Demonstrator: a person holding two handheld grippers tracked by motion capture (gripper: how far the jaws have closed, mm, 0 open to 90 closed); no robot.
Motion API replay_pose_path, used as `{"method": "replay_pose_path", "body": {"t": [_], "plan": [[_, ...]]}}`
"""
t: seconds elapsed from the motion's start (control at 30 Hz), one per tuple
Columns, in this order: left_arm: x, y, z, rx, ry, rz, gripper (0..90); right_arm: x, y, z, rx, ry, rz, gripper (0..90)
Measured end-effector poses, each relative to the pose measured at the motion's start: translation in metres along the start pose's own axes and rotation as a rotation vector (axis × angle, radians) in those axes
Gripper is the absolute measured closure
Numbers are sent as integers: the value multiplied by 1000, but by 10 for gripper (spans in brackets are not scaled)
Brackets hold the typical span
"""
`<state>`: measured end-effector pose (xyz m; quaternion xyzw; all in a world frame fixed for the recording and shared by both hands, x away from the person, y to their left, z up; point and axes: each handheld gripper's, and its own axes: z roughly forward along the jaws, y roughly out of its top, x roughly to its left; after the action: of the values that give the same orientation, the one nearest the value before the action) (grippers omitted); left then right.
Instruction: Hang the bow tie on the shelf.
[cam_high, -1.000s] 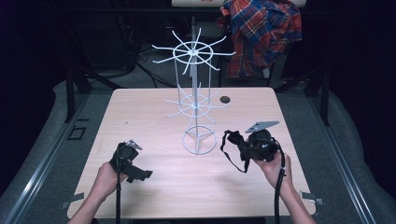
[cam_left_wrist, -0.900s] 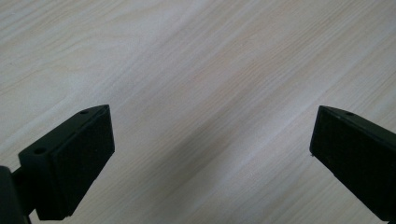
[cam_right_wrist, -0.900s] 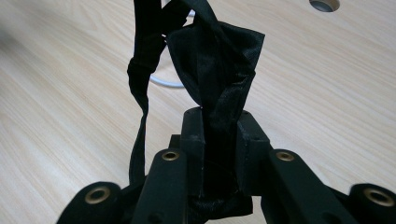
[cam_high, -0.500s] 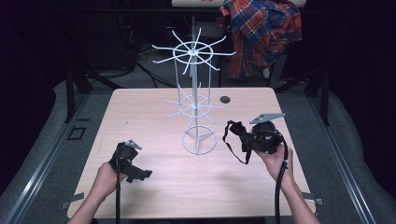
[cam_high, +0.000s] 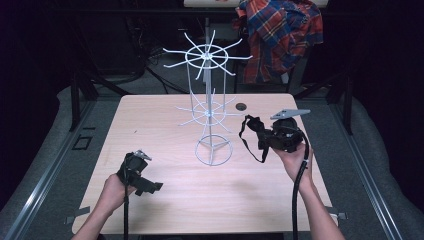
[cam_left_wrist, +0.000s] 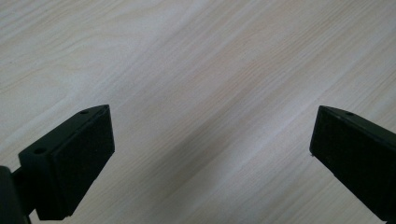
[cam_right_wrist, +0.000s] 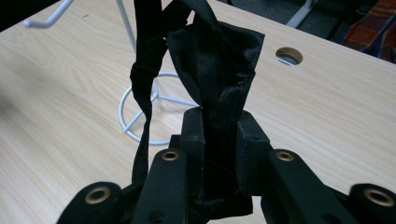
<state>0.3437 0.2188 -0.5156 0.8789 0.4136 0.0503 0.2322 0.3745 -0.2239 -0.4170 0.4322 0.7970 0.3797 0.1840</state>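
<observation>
Black strap (cam_right_wrist: 219, 70) pinched in my right gripper (cam_right_wrist: 223, 140), near the wire rack (cam_high: 210, 112). I should lift its loop (cam_high: 248, 142) over a prong; my left gripper (cam_left_wrist: 210, 154) rests open.

Black strap (cam_right_wrist: 219, 70) pinched in right gripper (cam_right_wrist: 219, 140); white wire stand base (cam_right_wrist: 140, 116) beyond

A: What is the black fabric piece (cam_right_wrist: 215, 70) looking like?
B: It is hanging bunched and folded above the worktop (cam_high: 165, 130), its thin strap (cam_high: 248, 140) looping down, just right of the white wire rack (cam_high: 209, 100).
</observation>
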Motion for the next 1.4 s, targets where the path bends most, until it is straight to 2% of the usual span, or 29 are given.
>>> {"method": "replay_pose_path", "body": {"t": [0.27, 0.5, 0.73, 1.13, 1.4], "plan": [[0, 0, 0, 1, -1, 1, 0, -3, 9, 3, -22, 18, -4, 761], [0, 0, 0, 4, -2, 3, 0, -4, 15, 10, -6, -3, -11, 761], [-1, 0, 0, 3, -4, 3, 0, -6, 17, 17, 9, -3, 2, 761], [0, 0, 0, 4, -6, 5, 0, -9, 21, 30, 15, 41, 40, 761], [0, 0, -1, 5, -5, 6, 0, -8, 24, 38, 19, 62, 43, 761]]}}
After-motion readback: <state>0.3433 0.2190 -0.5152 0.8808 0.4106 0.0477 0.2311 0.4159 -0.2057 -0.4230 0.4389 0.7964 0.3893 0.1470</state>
